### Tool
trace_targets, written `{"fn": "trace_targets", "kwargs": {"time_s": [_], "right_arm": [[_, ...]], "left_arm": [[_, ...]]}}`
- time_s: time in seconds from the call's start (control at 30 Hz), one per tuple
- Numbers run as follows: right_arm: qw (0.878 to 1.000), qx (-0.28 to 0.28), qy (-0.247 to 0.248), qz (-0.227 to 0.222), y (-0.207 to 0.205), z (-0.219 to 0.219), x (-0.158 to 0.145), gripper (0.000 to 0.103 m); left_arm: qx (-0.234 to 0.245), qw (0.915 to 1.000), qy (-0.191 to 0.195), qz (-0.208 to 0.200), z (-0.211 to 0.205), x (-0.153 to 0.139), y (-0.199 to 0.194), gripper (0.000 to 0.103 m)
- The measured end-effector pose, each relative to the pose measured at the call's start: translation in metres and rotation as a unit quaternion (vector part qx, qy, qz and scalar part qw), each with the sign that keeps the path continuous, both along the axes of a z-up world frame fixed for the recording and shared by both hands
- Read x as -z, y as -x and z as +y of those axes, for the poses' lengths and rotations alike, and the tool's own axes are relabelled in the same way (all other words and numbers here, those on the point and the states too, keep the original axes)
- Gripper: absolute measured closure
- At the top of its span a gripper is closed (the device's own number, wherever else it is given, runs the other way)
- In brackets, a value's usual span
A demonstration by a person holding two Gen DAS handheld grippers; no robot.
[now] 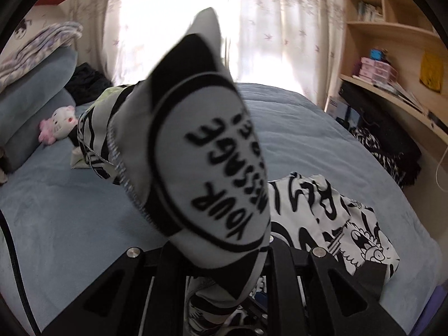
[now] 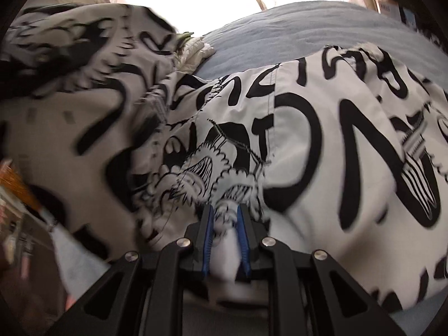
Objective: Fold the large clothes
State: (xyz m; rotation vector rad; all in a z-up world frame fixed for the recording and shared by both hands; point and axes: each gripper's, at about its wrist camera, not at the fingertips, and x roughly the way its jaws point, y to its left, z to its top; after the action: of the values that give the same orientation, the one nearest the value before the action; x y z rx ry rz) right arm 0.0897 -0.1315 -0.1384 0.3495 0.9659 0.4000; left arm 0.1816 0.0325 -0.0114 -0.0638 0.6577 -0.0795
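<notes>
While both grip jacket [image 2: 322, 128] | shelf [image 1: 389, 64] holds boxes [image 1: 376, 68]

L gripper [image 1: 221, 254] & R gripper [image 2: 225, 224] both angled down, jaws clamped on cloth

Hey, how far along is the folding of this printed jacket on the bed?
Early stage. Done: nothing looks folded; the jacket lies rumpled on the bed. In hand: the left claw is shut on a lifted zipper-edged flap, and the right claw is shut on another bunch of the fabric. Left: spreading it flat, folding sleeves and body, and stacking it.
</notes>
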Motion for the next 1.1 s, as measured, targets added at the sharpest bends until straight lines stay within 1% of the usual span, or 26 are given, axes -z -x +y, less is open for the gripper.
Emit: {"fn": "trace_targets", "kwargs": {"time_s": [0.03, 0.1, 0.2, 0.27, 0.3, 0.4, 0.43, 0.5, 0.57, 0.63, 0.67, 0.77, 0.9, 1.0, 1.07, 1.1], "right_arm": [[1.000, 0.003, -0.012, 0.002, 0.003, -0.007, -0.003, 0.086], [0.999, 0.023, -0.041, 0.003, 0.015, -0.035, -0.012, 0.087], [0.996, 0.077, -0.034, -0.013, 0.031, -0.079, -0.026, 0.086], [0.990, 0.136, -0.033, -0.022, 0.044, -0.120, -0.033, 0.086], [0.985, 0.169, -0.033, -0.025, 0.052, -0.143, -0.036, 0.086], [0.971, 0.233, -0.036, -0.029, 0.068, -0.190, -0.041, 0.086], [0.968, 0.248, -0.035, -0.030, 0.071, -0.202, -0.042, 0.086], [0.961, 0.272, -0.027, -0.030, 0.079, -0.218, -0.041, 0.086], [0.958, 0.285, -0.027, -0.024, 0.083, -0.229, -0.037, 0.086], [0.956, 0.290, -0.030, -0.015, 0.085, -0.237, -0.032, 0.086], [0.956, 0.290, -0.030, -0.012, 0.085, -0.238, -0.030, 0.086], [0.957, 0.287, -0.028, -0.006, 0.086, -0.243, -0.023, 0.086], [0.957, 0.290, -0.029, -0.005, 0.087, -0.245, -0.020, 0.086], [0.955, 0.296, -0.022, -0.015, 0.090, -0.247, -0.023, 0.086], [0.953, 0.301, -0.013, -0.022, 0.093, -0.249, -0.027, 0.086], [0.953, 0.303, -0.008, -0.022, 0.093, -0.250, -0.027, 0.086]], "left_arm": [[0.007, 1.0000, -0.004, -0.001, -0.008, 0.000, 0.000, 0.091], [0.022, 0.9997, -0.011, 0.000, -0.026, 0.000, 0.001, 0.091], [0.044, 0.9988, -0.021, 0.000, -0.053, 0.003, -0.001, 0.091], [0.064, 0.9975, -0.029, -0.003, -0.076, 0.004, 0.000, 0.091], [0.078, 0.9964, -0.033, -0.006, -0.090, 0.005, 0.001, 0.091], [0.120, 0.9914, -0.053, -0.007, -0.126, 0.016, 0.006, 0.091], [0.134, 0.9888, -0.065, -0.001, -0.139, 0.025, 0.006, 0.091], [0.154, 0.9823, -0.105, 0.020, -0.164, 0.049, 0.004, 0.091], [0.166, 0.9739, -0.147, 0.050, -0.184, 0.081, 0.000, 0.091], [0.170, 0.9708, -0.157, 0.064, -0.191, 0.096, 0.000, 0.091], [0.173, 0.9698, -0.160, 0.064, -0.194, 0.099, 0.001, 0.091], [0.178, 0.9690, -0.162, 0.056, -0.193, 0.096, 0.005, 0.091], [0.190, 0.9708, -0.136, 0.054, -0.200, 0.084, 0.007, 0.091], [0.205, 0.9701, -0.121, 0.049, -0.213, 0.075, 0.015, 0.091], [0.214, 0.9681, -0.121, 0.045, -0.221, 0.077, 0.018, 0.091], [0.217, 0.9663, -0.130, 0.048, -0.226, 0.083, 0.019, 0.091]]}}
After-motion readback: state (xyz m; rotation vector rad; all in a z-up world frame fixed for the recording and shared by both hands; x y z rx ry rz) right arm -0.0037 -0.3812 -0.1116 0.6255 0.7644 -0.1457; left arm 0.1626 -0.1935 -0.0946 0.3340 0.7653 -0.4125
